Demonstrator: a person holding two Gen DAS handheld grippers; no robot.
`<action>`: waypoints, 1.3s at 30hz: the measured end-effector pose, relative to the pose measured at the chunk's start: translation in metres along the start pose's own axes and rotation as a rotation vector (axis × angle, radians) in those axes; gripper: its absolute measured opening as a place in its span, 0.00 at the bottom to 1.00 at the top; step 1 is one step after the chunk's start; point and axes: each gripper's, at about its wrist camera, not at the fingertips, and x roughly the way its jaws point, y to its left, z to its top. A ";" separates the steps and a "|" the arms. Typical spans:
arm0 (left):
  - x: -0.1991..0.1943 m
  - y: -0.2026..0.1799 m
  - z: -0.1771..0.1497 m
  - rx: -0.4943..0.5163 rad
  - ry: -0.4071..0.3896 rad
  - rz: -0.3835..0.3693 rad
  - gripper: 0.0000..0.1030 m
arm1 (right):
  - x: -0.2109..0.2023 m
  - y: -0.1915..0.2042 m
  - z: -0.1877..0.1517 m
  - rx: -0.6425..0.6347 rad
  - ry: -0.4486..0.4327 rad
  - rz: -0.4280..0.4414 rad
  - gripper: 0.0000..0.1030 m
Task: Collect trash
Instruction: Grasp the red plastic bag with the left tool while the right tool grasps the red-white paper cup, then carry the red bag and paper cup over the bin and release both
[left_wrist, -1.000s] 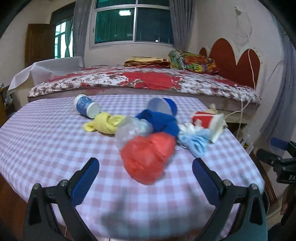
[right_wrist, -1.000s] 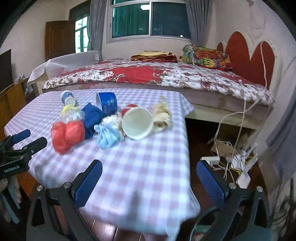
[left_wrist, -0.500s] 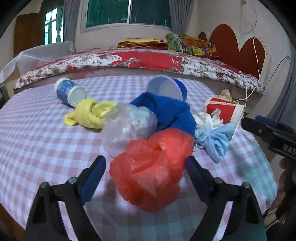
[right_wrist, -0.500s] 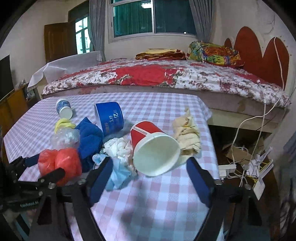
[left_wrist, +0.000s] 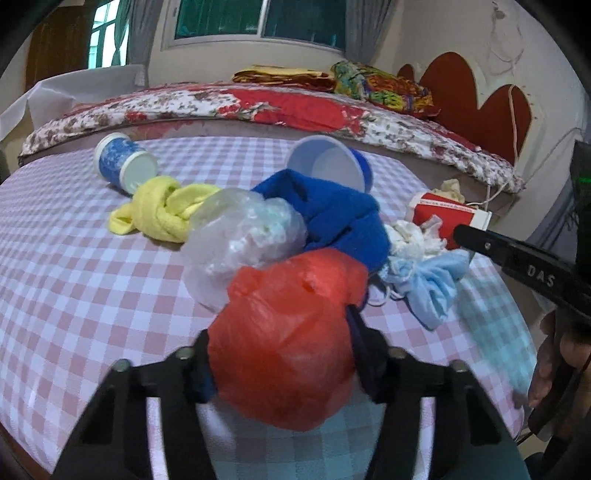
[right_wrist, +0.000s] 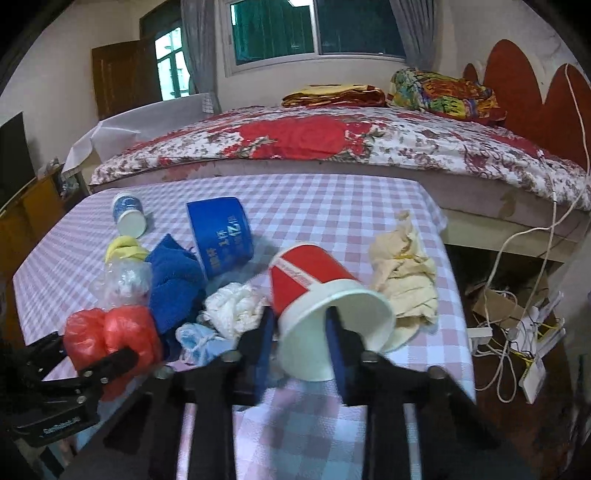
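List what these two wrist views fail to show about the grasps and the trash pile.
- Left wrist view: the red plastic bag hides the left gripper pads, so real contact is unconfirmed.
- Right wrist view: one finger of the right gripper sits inside the red paper cup, one outside; motion blur hides whether the rim is pinched.
- Both views: the clear plastic bag contents are too cloudy to identify.
- Right wrist view: the blue tub lettering is unreadable.

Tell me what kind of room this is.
Most likely a home bedroom: a bed with a floral quilt and red headboard stands behind the checkered table, and a curtained window behind.
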 end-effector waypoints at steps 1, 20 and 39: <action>-0.001 -0.001 0.000 0.010 -0.005 -0.002 0.46 | -0.001 0.003 0.000 -0.009 -0.005 0.007 0.04; -0.056 -0.006 -0.003 0.016 -0.105 0.000 0.39 | -0.072 0.020 -0.022 -0.097 -0.110 -0.030 0.03; -0.093 -0.087 -0.024 0.118 -0.116 -0.117 0.39 | -0.164 -0.021 -0.084 -0.032 -0.119 -0.159 0.03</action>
